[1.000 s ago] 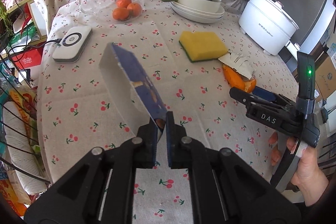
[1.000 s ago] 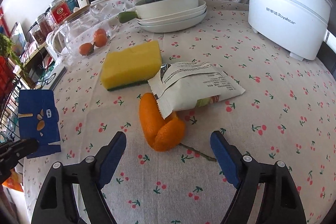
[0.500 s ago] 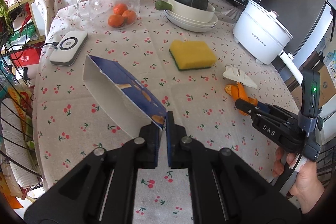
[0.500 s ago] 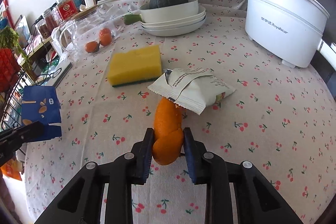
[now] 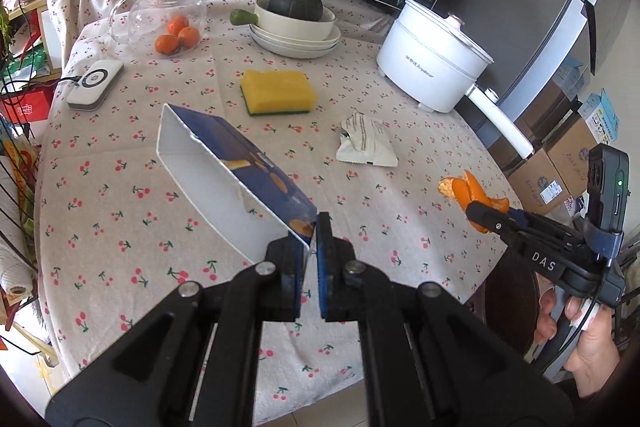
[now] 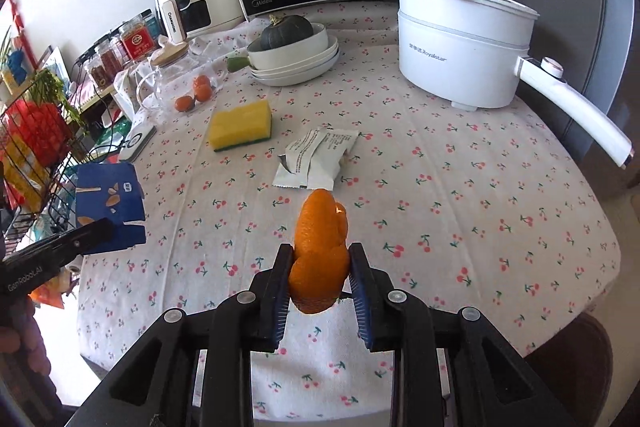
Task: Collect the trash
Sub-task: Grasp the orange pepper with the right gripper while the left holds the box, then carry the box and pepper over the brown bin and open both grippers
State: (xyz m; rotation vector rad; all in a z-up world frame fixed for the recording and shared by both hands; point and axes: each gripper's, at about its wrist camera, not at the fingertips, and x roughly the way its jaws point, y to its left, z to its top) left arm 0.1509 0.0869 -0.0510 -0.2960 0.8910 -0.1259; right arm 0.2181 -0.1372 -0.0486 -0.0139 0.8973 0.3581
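Observation:
My left gripper [image 5: 311,247] is shut on the edge of an open blue and white carton [image 5: 224,167] and holds it above the table; the carton also shows in the right wrist view [image 6: 110,203]. My right gripper [image 6: 320,267] is shut on an orange peel [image 6: 320,247] and holds it above the cloth; the peel also shows in the left wrist view [image 5: 466,193]. A crumpled white wrapper [image 6: 316,159] lies flat on the table beyond the peel, and shows in the left wrist view [image 5: 366,143].
A yellow sponge [image 5: 278,93], a stack of white dishes with a squash [image 5: 294,23], a glass jar with oranges [image 5: 160,15], a white charger [image 5: 94,85] and a white electric pot [image 6: 464,43] stand on the cherry-print tablecloth [image 6: 460,211]. A wire rack [image 6: 36,155] stands left.
My right gripper closed on the orange peel and lifted it off the table, back from the wrapper. My left gripper rose and drew back with the carton.

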